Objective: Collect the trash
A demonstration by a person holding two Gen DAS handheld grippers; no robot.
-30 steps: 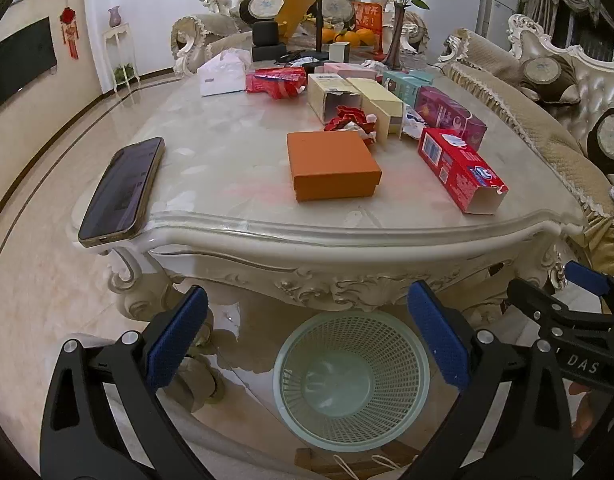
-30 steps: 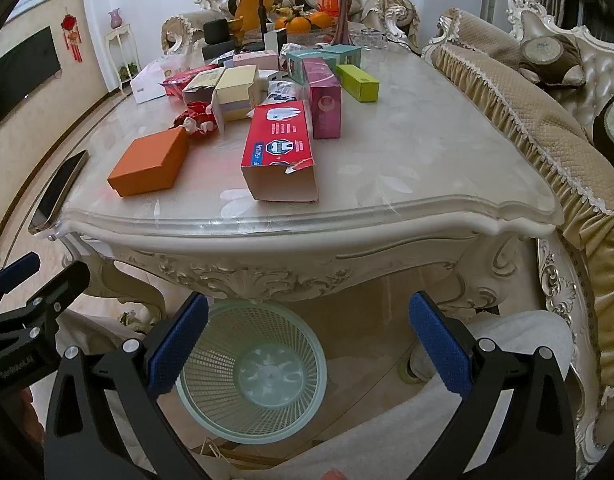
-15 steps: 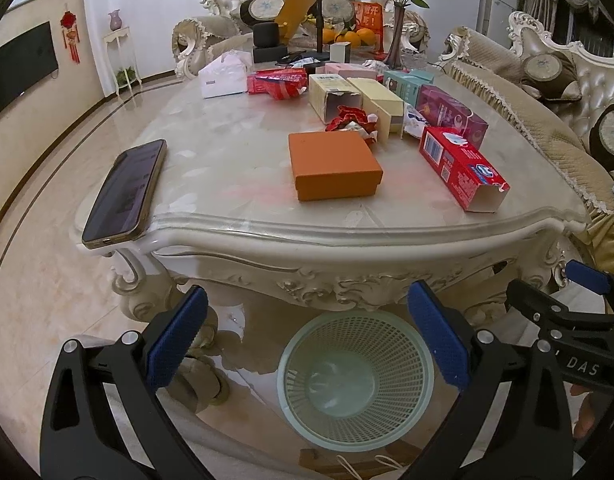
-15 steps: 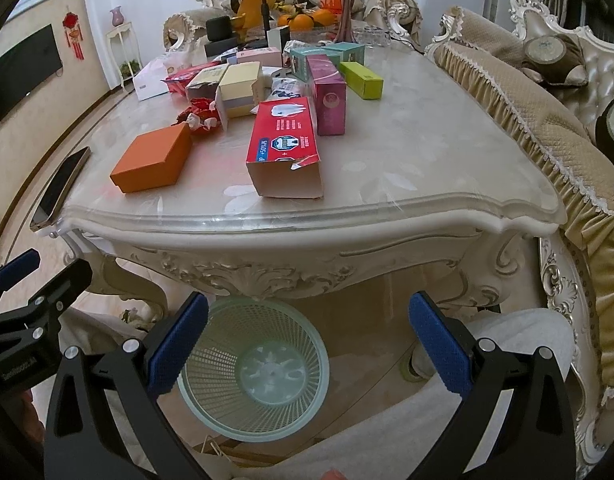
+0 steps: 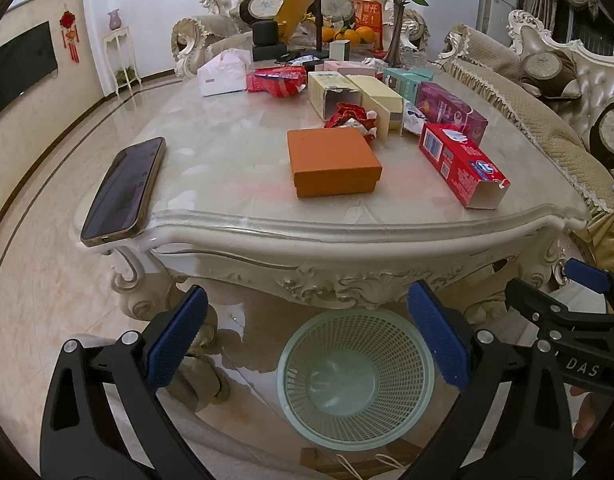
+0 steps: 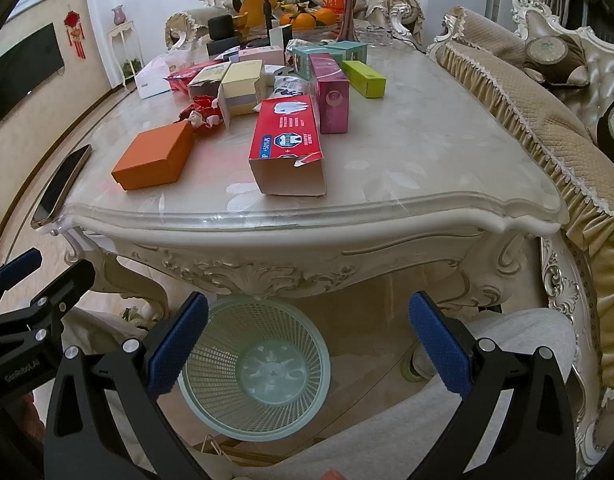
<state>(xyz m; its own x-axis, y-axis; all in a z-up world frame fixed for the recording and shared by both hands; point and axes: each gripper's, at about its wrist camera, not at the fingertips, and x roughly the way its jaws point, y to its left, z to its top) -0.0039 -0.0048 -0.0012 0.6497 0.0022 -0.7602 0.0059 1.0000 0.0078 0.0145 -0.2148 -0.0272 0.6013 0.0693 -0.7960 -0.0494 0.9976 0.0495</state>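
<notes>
- Tongs of both hands are held low in front of the bench [image 5: 347, 224], below its carved edge.
- Left tongs [image 5: 307, 342] are spread wide, blue pads [image 5: 178, 336] well apart, nothing gripped.
- Right tongs [image 6: 309, 346] are likewise spread wide and empty; they are also seen at the right edge of the left view.
- Green mesh basket [image 5: 355, 376] is seen on the floor under the near bench edge, between the pads in both views; nothing can be made out inside.
- Orange box [image 5: 333, 162] is placed near the front of the bench, lid closed.
- Red carton [image 6: 287, 144] is laid flat to its right, near end torn open, apart from the orange box.
- Crumpled red wrapper [image 5: 351, 118] is found just behind the orange box, beside a cream carton [image 5: 381, 100] with an open end.
- Magenta box [image 6: 330, 94] is set just behind the red carton; a lime box [image 6: 365, 78] is beside it.
- Phone [image 5: 125, 192] is laid at the left bench corner, slightly overhanging the edge.
</notes>
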